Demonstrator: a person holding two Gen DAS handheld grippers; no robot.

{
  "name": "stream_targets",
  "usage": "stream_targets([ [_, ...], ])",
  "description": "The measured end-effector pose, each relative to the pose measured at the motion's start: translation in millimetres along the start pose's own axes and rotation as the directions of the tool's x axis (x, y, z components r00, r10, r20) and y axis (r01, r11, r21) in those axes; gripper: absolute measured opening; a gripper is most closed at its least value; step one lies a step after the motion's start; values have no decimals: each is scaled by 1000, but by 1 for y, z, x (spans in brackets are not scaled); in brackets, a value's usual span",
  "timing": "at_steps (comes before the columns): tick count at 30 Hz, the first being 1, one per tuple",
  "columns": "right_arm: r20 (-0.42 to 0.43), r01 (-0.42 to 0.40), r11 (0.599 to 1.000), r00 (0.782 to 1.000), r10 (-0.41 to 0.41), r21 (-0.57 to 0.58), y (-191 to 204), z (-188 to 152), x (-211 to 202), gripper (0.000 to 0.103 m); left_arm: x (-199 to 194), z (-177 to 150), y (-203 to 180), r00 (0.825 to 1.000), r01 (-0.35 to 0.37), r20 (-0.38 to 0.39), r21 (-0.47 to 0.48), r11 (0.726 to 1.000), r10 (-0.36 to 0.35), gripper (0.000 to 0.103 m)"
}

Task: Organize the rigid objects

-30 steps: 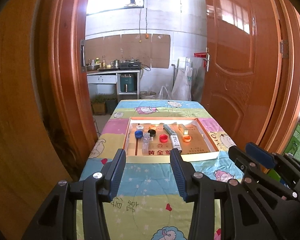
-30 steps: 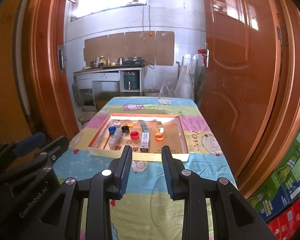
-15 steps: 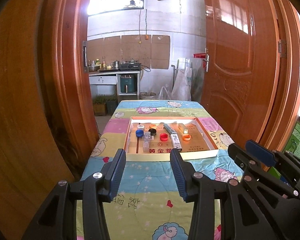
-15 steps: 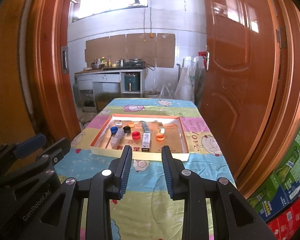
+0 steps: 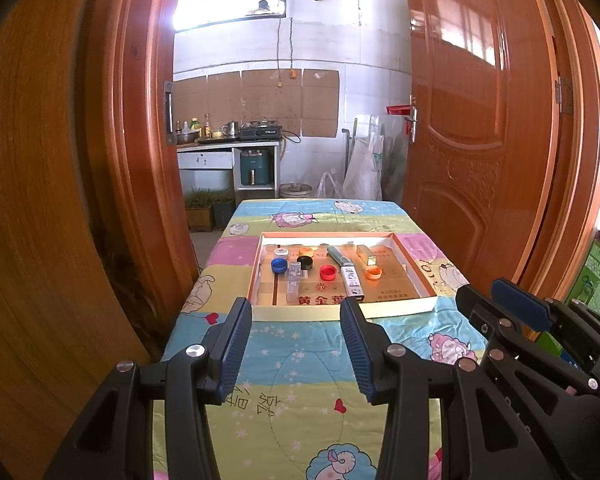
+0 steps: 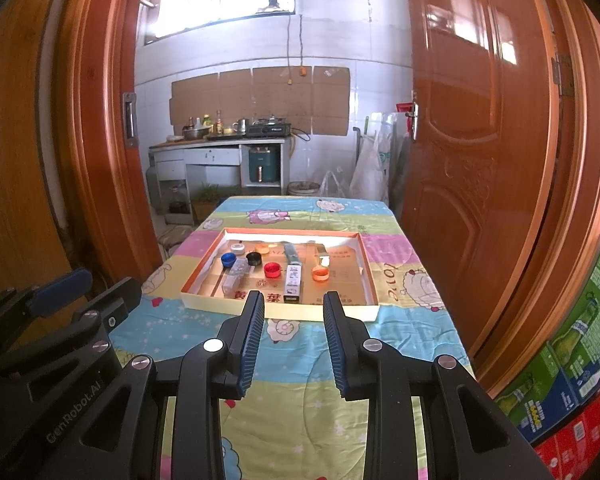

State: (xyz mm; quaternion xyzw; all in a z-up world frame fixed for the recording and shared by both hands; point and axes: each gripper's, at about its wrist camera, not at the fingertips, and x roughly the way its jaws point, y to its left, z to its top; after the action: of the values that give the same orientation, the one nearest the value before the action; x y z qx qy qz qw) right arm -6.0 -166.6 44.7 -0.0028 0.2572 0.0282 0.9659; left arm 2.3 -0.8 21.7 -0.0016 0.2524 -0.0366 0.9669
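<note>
Left gripper [image 5: 296,354] and right gripper [image 6: 292,344] are hovering short of the tray [image 6: 278,312] — both unclenched, gripping nothing. Caps, such as the red cap [image 6: 272,269], are lying crowded inside; a reaching finger risks knocking neighbours — spacing is tight.

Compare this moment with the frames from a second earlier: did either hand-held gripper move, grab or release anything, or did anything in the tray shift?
Nothing visibly changed. The left hand-held gripper and right hand-held gripper hang open and empty over the cartoon tablecloth, short of the tray. The red cap, orange cap and blue cap lie where they were.
</note>
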Motion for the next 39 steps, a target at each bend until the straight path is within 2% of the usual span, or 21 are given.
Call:
stream_targets([
  [39, 6, 0, 1000, 1000, 0, 0, 1, 0, -4, 31, -1, -1, -1, 1000, 0, 2, 5, 1000, 0, 46],
])
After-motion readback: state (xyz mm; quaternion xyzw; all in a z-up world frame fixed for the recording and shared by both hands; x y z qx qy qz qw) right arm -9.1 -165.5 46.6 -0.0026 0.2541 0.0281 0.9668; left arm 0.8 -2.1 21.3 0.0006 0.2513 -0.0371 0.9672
